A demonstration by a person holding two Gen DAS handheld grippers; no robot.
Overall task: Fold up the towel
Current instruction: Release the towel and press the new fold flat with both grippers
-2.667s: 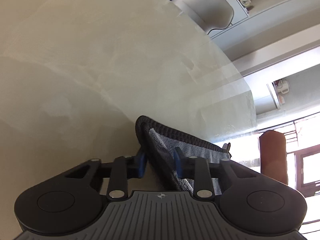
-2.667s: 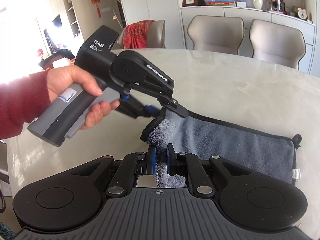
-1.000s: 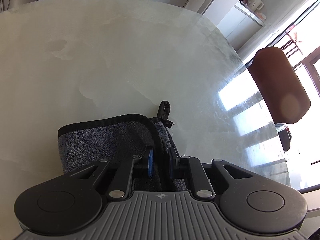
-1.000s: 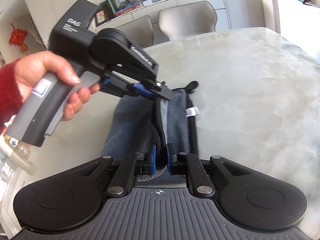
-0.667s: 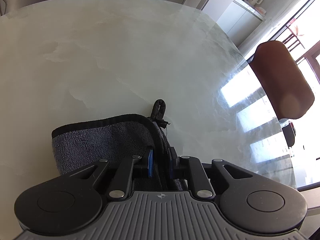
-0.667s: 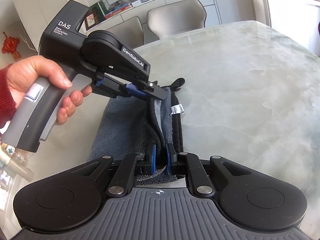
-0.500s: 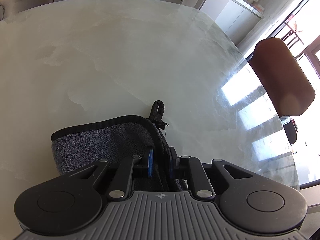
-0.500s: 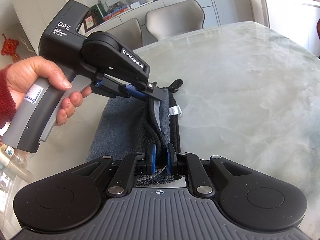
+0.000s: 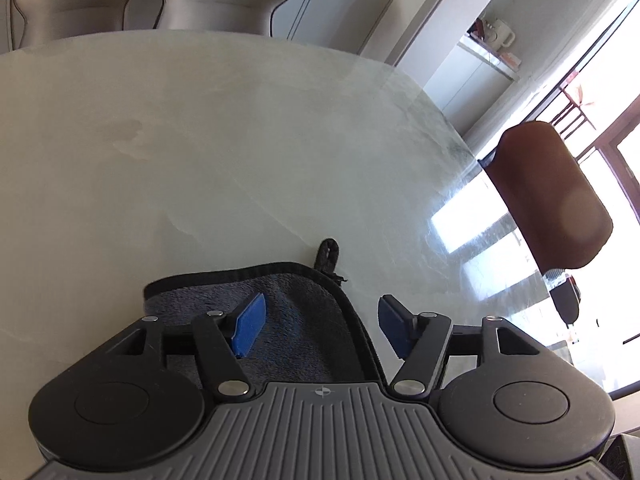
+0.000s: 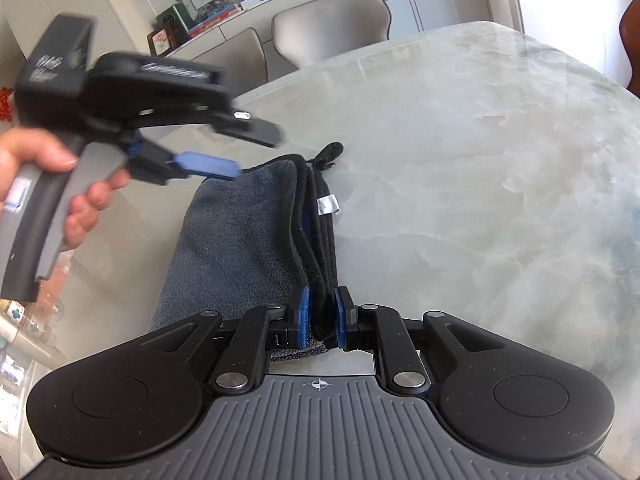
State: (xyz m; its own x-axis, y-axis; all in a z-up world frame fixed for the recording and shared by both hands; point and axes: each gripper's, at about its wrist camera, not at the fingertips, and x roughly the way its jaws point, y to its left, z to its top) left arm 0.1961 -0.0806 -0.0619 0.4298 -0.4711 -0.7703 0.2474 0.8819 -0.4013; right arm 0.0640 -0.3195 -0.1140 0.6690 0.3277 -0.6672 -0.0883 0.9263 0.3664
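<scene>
The grey towel [image 10: 236,240] with black trim lies folded on the marble table [image 10: 480,168]; its hanging loop [image 10: 330,152] points to the far end. My right gripper [image 10: 320,312] is shut on the towel's near folded edge. My left gripper [image 9: 318,320] is open and empty, its blue pads [image 9: 250,322] spread just above the towel's far corner [image 9: 304,308]. It also shows in the right wrist view [image 10: 236,152], held in a hand, blurred with motion and lifted off the cloth.
Beige chairs [image 10: 332,20] stand at the table's far side, with a sideboard of ornaments [image 10: 208,4] behind. A brown chair back [image 9: 552,196] stands at the table's right edge by bright windows. Small items [image 10: 20,328] sit at the left edge.
My left gripper has opened, let go of the towel's corner and lifted away. The top layer now lies flat on the fold. My right gripper stays shut on the near edge.
</scene>
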